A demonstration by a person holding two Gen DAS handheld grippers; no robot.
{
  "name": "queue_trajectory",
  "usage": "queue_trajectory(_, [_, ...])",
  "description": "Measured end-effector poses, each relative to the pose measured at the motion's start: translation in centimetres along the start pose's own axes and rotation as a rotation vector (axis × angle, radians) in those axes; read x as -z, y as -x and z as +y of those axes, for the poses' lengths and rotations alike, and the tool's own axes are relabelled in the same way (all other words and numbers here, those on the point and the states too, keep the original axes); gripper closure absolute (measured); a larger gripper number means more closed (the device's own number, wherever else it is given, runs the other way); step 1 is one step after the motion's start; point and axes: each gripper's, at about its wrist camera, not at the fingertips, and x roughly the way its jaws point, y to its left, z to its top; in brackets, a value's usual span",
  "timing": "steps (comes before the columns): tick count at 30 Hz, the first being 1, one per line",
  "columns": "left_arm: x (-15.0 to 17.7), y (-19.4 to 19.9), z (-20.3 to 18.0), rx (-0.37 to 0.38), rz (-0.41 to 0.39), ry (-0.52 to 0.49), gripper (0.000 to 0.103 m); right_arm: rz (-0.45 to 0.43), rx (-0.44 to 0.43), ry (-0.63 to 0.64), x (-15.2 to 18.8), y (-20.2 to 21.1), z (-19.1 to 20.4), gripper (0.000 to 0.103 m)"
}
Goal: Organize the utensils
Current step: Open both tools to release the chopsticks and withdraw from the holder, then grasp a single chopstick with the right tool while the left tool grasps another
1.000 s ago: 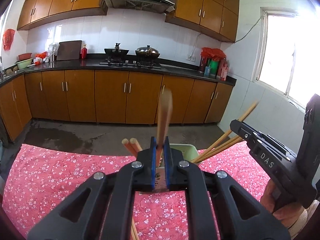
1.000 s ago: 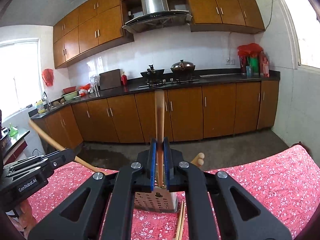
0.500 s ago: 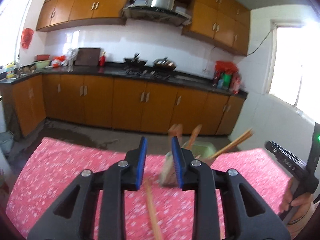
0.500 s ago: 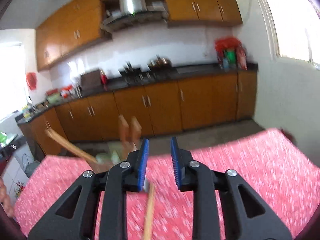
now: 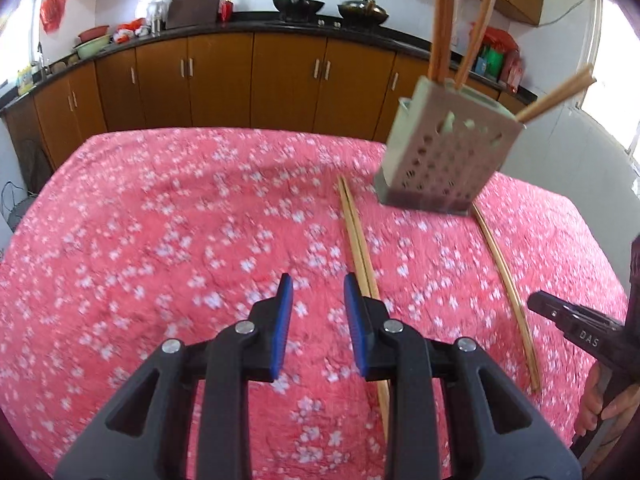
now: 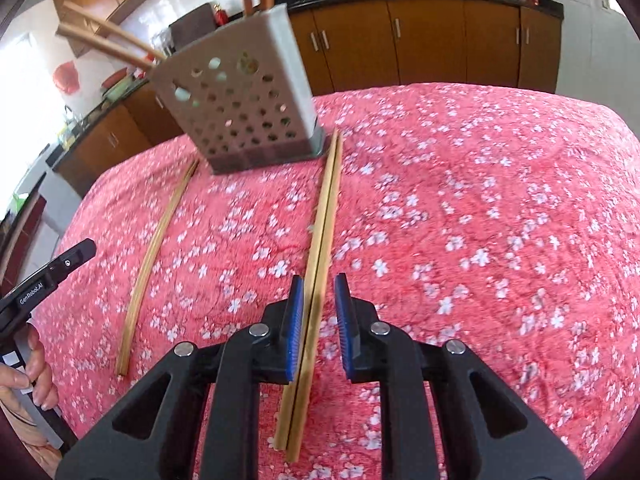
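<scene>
So my table's got a pink floral cloth [image 5: 160,220] on it, and the perforated grey utensil holder [image 5: 444,160] stands toward the far side with several chopsticks [image 5: 442,16] sticking up out of it. One loose pair of chopsticks [image 6: 320,248] lies right beside the holder's base, running back toward me, and a second pair [image 6: 154,252] lies on the holder's other side. My right gripper [image 6: 319,312] is spread apart, straddling that first pair without gripping it. Left gripper [image 5: 316,312] is spread too, nothing in it, just beside the same pair.
</scene>
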Motion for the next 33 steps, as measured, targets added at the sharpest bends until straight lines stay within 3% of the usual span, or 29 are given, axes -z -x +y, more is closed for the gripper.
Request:
queue_trajectory(9, [1.0,-1.0,-2.3,0.032,0.037,-0.042,0.076,0.038,0.033,0.042,0.5,-1.4,0.5,0.090])
queue_trajectory(14, [1.2,-1.7,-2.9,0.048,0.062,-0.047,0.081,0.000,0.169,0.080,0.0,-1.7,0.1,0.096])
queue_trajectory(17, [1.3,-1.9,-3.1,0.059,0.076,-0.057,0.084,-0.003,0.168,0.022,-0.5,-1.6,-1.3,0.096])
queue_trajectory(23, [1.8,-2.3,-3.8,0.065,0.103,-0.089,0.087,-0.009,0.173,0.038,-0.5,-1.3,-2.1,0.096])
queue_trajectory(33, [1.9,-3.8,-4.4,-0.020,0.120,-0.140,0.093,-0.022,0.172,0.069,0.0,-1.0,-1.7,0.095])
